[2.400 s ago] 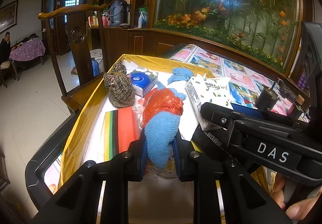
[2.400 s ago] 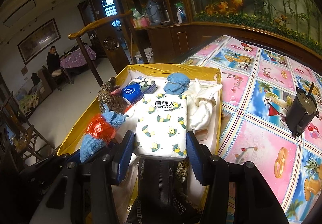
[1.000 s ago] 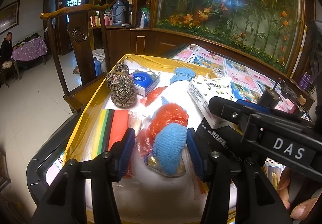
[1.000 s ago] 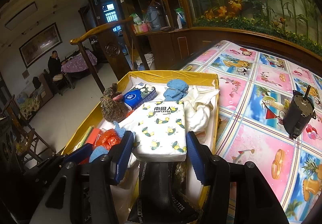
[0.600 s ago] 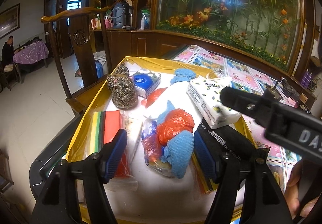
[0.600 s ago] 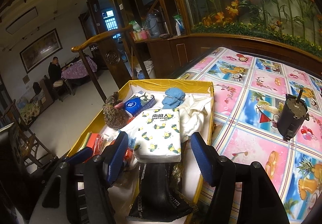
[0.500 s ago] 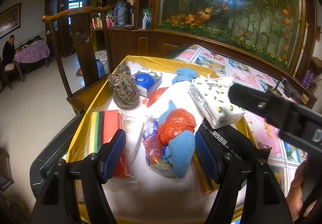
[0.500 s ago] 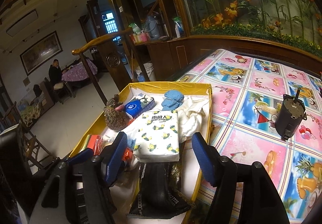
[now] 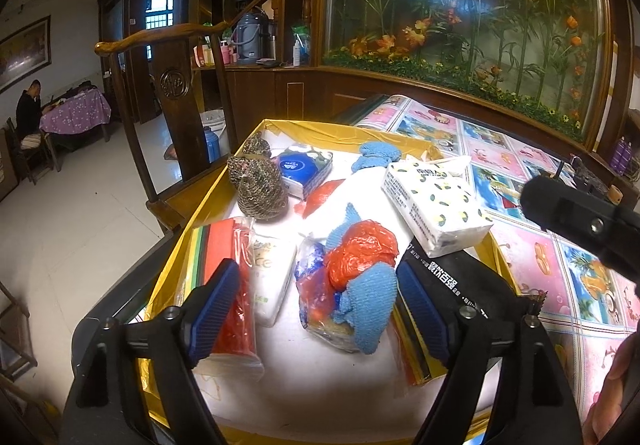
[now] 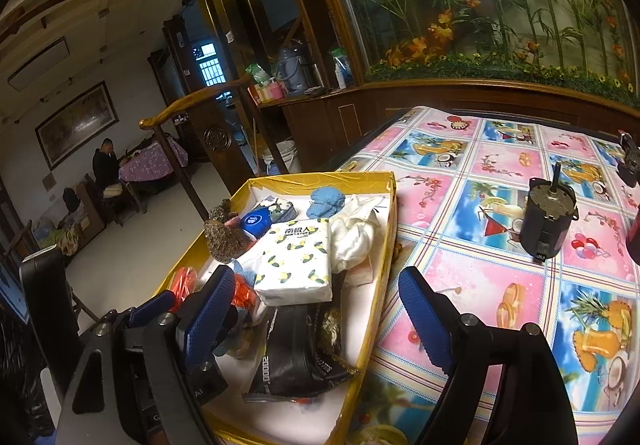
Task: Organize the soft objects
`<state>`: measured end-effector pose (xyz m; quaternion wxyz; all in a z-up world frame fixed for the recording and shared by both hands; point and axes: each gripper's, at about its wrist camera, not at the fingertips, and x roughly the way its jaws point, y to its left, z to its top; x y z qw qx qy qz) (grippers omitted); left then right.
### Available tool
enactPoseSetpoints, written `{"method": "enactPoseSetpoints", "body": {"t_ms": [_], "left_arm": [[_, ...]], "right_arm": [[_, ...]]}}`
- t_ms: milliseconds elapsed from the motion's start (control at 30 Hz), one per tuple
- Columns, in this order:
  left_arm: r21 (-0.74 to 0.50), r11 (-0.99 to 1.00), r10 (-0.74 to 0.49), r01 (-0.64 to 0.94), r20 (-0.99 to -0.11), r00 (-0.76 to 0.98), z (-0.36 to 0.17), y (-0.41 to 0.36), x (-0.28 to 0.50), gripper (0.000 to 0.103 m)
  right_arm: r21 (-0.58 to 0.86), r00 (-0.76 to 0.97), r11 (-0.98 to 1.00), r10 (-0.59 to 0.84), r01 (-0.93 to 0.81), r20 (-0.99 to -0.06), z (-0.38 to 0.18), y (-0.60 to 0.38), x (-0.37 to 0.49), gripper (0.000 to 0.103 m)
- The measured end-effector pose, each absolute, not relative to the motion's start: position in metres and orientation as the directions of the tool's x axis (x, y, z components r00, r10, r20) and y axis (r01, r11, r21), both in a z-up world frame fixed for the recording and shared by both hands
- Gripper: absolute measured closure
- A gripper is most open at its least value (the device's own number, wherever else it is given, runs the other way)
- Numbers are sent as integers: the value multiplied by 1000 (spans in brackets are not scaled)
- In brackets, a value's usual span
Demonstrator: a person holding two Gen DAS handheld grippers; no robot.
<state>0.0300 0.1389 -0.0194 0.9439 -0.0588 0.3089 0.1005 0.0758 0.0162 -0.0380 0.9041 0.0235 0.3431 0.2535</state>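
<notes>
While both grippers' jaws had just been opening, the left gripper (image 9: pixel 316 309) stood wide around a blue cloth bundle (image 9: pixel 356 285) in the yellow box (image 9: pixel 188 221); the right gripper (image 10: pixel 316 305) gaped empty behind the tissue pack (image 10: pixel 296 261), over the box's edge and the patterned counter (image 10: pixel 500 285).

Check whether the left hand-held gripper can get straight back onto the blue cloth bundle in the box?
Probably yes. The left hand-held gripper stands open, its jaws just widened, with the blue cloth bundle lying free between them in the yellow box; nothing covers it.
</notes>
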Motion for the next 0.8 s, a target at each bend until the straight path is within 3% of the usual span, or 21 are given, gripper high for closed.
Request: {"method": "enactPoseSetpoints", "body": {"t_ms": [800], "left_arm": [[-21,959,225,-284,-554,801,-16,137,22,10]], "right_arm": [[199,663,892,437,-406,-608,-40,-12,40,10]]}}
